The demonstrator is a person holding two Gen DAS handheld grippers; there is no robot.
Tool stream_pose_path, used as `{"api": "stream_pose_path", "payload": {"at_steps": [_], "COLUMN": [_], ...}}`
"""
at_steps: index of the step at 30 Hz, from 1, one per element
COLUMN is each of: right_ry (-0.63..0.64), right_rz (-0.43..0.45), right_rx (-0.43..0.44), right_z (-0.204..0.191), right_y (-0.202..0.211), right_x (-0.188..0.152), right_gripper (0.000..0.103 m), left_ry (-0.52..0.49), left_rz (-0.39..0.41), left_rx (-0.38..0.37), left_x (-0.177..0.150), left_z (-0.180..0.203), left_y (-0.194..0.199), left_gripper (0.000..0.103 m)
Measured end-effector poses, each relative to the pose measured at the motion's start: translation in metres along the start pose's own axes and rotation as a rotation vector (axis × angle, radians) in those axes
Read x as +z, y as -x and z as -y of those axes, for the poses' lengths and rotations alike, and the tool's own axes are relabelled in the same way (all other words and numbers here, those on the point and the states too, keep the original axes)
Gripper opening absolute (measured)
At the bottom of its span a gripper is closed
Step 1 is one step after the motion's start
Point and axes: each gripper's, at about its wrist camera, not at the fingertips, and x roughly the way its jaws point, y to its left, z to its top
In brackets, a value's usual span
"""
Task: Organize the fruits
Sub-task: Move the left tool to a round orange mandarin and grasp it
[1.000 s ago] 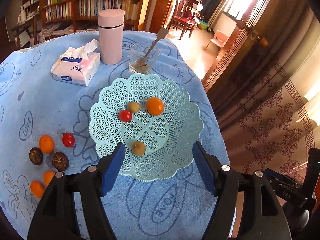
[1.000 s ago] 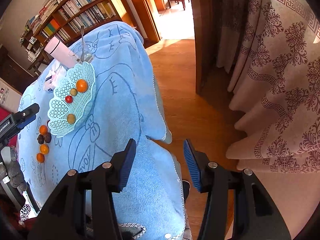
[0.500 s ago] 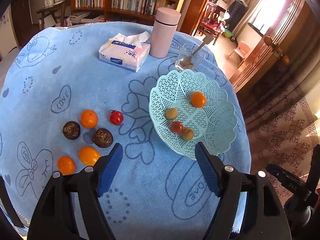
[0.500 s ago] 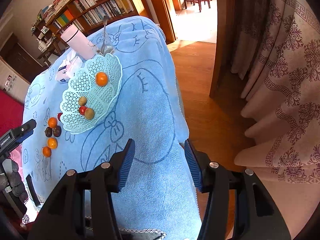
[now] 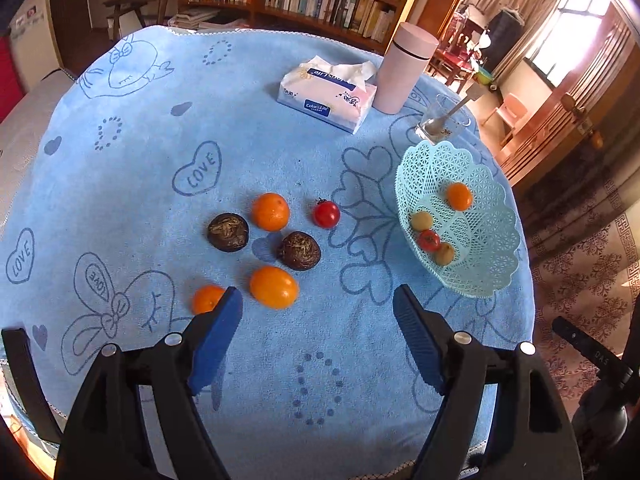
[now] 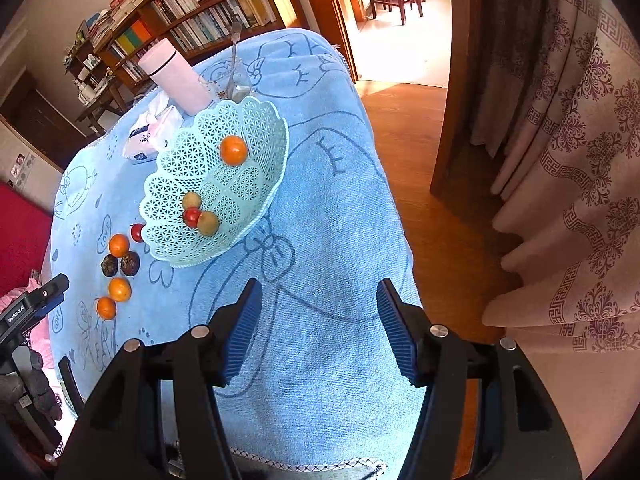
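Blue terry cloth (image 5: 280,120) fills the left wrist view. Left gripper (image 5: 318,332) has jaws apart, nothing between them; they have just been opening. Six fruits lie loose on the cloth ahead of the fingers: large orange (image 5: 274,286) just beyond the gap and nearer the left finger, small orange (image 5: 206,299) half hidden behind that left fingertip, two dark brown fruits (image 5: 299,250) further out, another orange (image 5: 270,211) and a cherry tomato (image 5: 326,213) beyond those. Mint lattice basket (image 5: 480,280) sits off past the right finger and holds four fruits.

Right wrist view: right gripper (image 6: 318,328) has jaws parted over bare cloth, also just been opening, nothing held. Basket (image 6: 168,200) lies ahead and left of its fingers, loose fruits further left.

Step looks like the approach for the next pick, left side. Next move likely calls for centring on the large orange, dropping down, and closing gently, since round fruit rolls.
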Motion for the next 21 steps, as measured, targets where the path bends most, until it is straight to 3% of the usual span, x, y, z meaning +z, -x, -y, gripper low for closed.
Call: {"api": "stream_pose_path", "payload": {"at_steps": [12, 21], "right_ry": [0.055, 0.078], "right_rz": [-0.008, -0.037], "right_rx": [0.033, 0.003], "right_z": [-0.063, -0.086], "right_y": [-0.011, -0.013], "right_x": [-0.007, -0.025], "right_gripper": [0.061, 0.061], "left_ry": [0.023, 0.011], "left_rz": [-0.012, -0.117], "left_rx": [0.052, 0.060], "left_x": [-0.005, -0.024], "left_z": [-0.061, -0.083], "left_y": [0.007, -0.041], "left_gripper": [0.081, 0.081]}}
